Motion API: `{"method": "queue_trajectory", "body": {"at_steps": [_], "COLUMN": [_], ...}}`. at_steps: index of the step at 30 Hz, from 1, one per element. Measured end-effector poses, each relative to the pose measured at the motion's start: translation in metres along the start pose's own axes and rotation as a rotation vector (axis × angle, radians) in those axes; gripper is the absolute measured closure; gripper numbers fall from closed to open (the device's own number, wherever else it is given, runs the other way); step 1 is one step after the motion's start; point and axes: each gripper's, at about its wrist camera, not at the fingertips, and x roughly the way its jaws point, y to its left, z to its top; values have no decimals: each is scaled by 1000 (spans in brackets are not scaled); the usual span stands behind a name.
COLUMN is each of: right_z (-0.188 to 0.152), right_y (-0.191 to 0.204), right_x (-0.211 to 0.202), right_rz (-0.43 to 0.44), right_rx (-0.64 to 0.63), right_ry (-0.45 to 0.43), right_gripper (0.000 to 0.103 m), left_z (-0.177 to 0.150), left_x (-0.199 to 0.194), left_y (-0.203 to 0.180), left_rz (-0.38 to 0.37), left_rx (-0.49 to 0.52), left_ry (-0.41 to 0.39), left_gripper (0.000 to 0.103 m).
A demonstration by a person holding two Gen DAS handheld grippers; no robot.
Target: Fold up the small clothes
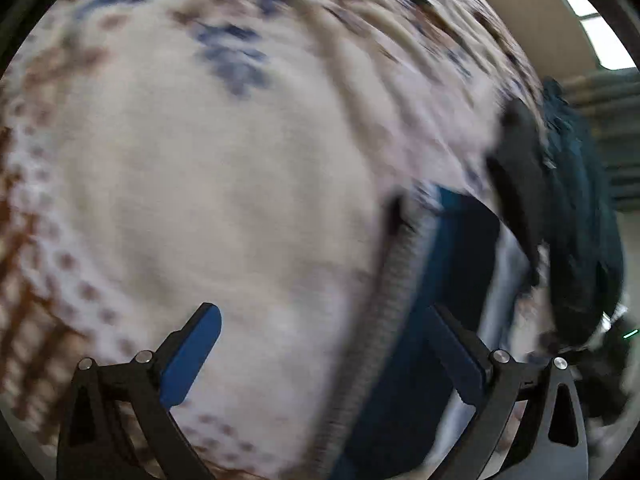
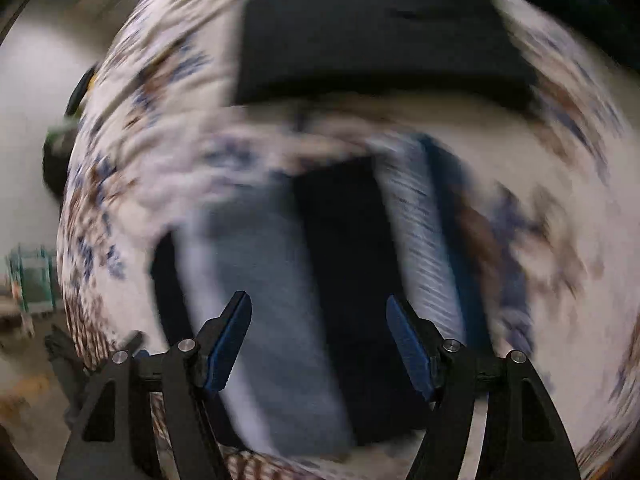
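Observation:
Both views are smeared by motion. A small garment [image 2: 304, 280] with grey, navy and white striped panels lies on a white cloth with a brown and blue pattern [image 2: 160, 128]. My right gripper [image 2: 320, 344] hangs over it pointing steeply down, open, with nothing pressed between its blue pads. In the left wrist view the same garment [image 1: 436, 264] shows at the right, with a ribbed grey edge. My left gripper [image 1: 324, 356] is open wide above the patterned cloth [image 1: 208, 184]; its right finger [image 1: 460, 360] is over the garment's edge.
A black folded piece [image 2: 380, 32] lies on the patterned cloth beyond the garment. In the left wrist view a blurred black shape [image 1: 520, 184] and a dark teal fuzzy mass [image 1: 580, 208] stand at the right. Floor and a green frame [image 2: 32, 280] show left of the cloth.

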Motion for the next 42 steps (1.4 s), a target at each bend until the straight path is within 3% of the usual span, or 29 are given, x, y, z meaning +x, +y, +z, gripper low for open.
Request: {"method": "queue_trajectory", "body": {"at_steps": [4, 7, 8, 10, 12, 16, 20, 22, 25, 28, 31, 32, 33, 34, 37, 42], "right_z": [-15, -8, -5, 0, 5, 5, 0, 4, 6, 9, 7, 6, 4, 4, 0, -9], "right_y": [-98, -136, -146, -157, -156, -143, -124, -119, -105, -101, -103, -101, -99, -92, -92, -84], "right_x": [13, 47, 62, 89, 101, 109, 126, 129, 121, 126, 136, 135, 132, 132, 125, 108], "right_rz": [75, 177, 249, 362, 436, 615, 617, 661, 792, 659, 663, 658, 652, 643, 634, 613], "right_rx": [107, 113, 123, 134, 102, 65, 4, 18, 0, -52, -28, -40, -55, -67, -32, -8], "right_ry": [6, 65, 90, 125, 128, 171, 228, 236, 238, 227, 235, 230, 226, 226, 198, 144], "right_gripper": [24, 24, 24, 20, 8, 11, 11, 12, 18, 18, 19, 20, 32, 51, 64, 69], "left_z": [-4, -2, 0, 2, 7, 8, 2, -1, -3, -4, -6, -7, -8, -9, -11, -10], "left_x": [29, 46, 54, 57, 57, 60, 62, 61, 54, 54, 54, 49, 45, 43, 31, 15], "left_y": [-32, -56, -59, -59, -63, -71, -70, -67, -65, -68, -72, -75, -79, -84, -91, -111], "left_rz": [-60, -68, -55, -66, -66, -60, -71, -89, -106, -104, -132, -168, -171, -152, -172, -184], "left_rx": [93, 166, 178, 185, 198, 218, 214, 208, 220, 244, 248, 255, 265, 287, 307, 361], "left_ry": [70, 107, 111, 109, 109, 107, 106, 112, 117, 118, 89, 63, 38, 28, -3, -10], "left_gripper": [0, 0, 0, 0, 0, 0, 0, 0, 0, 0, 1, 20, 35, 58, 68, 71]}}
